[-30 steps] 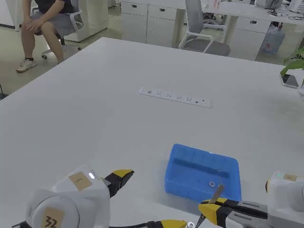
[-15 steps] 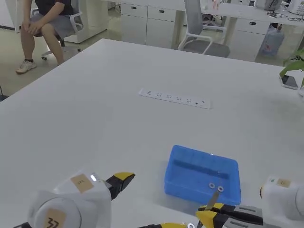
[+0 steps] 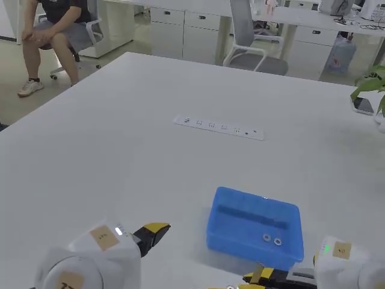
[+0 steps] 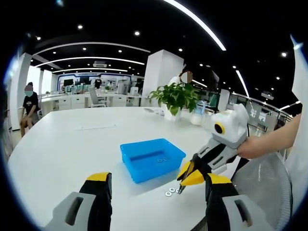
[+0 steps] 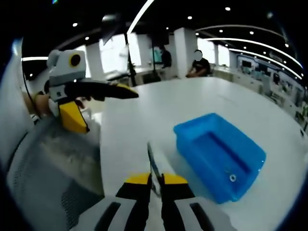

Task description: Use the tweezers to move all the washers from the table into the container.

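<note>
The blue container point(image 3: 254, 232) stands near the table's front, with two washers point(image 3: 272, 240) lying inside it. In the left gripper view the container point(image 4: 151, 159) has two more washers point(image 4: 171, 192) on the table in front of it. The right gripper point(image 4: 191, 174) comes in from the right, and its tweezers point(image 4: 182, 186) point down at those loose washers. From its own camera the right gripper point(image 5: 156, 179) is shut on the tweezers point(image 5: 154, 163), left of the container point(image 5: 219, 154). My left gripper point(image 4: 159, 179) stands wide open with nothing between its jaws, and its upper finger point(image 3: 153, 230) is left of the container.
A white power strip point(image 3: 219, 127) lies mid-table beyond the container. A person point(image 3: 51, 30) sits on a chair past the far left corner. A potted plant point(image 3: 373, 81) stands at the right edge. Office chairs and cabinets stand behind the table.
The right gripper drew the tweezers back from over the container toward the near table edge. A second washer now lies inside the container. The left gripper stays open.
</note>
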The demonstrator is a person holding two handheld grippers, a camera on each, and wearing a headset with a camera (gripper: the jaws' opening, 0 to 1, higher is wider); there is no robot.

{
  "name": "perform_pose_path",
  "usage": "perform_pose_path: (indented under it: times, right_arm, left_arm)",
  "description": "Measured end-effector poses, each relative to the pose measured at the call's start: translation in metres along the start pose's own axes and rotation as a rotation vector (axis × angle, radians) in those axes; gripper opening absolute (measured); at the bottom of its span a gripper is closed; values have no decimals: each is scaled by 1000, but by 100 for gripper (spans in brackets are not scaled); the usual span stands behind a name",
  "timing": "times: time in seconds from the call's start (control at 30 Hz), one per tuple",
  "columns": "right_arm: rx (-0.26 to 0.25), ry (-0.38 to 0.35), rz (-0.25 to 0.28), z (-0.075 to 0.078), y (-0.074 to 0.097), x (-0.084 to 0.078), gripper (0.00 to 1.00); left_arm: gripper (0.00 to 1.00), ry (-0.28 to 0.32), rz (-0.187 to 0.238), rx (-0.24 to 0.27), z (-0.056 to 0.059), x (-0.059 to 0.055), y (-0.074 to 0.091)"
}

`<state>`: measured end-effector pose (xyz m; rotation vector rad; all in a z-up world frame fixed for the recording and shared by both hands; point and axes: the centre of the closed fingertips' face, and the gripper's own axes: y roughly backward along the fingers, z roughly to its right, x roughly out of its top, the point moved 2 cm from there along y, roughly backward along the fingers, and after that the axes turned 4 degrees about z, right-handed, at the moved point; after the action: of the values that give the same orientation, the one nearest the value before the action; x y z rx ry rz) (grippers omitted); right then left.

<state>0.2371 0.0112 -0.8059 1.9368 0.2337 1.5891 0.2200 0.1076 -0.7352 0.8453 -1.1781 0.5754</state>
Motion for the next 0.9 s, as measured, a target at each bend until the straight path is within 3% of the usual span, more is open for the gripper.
perform_pose_path:
  times: [0.47, 0.9]
  right_arm:
    - [-19, -12, 10, -2, 3, 1, 3]
    - [-51, -68, 62, 15, 26, 26, 4]
  left_arm:
    - [80, 5, 7, 11, -1, 2, 1]
    - [79, 1, 5, 10, -2, 1, 1]
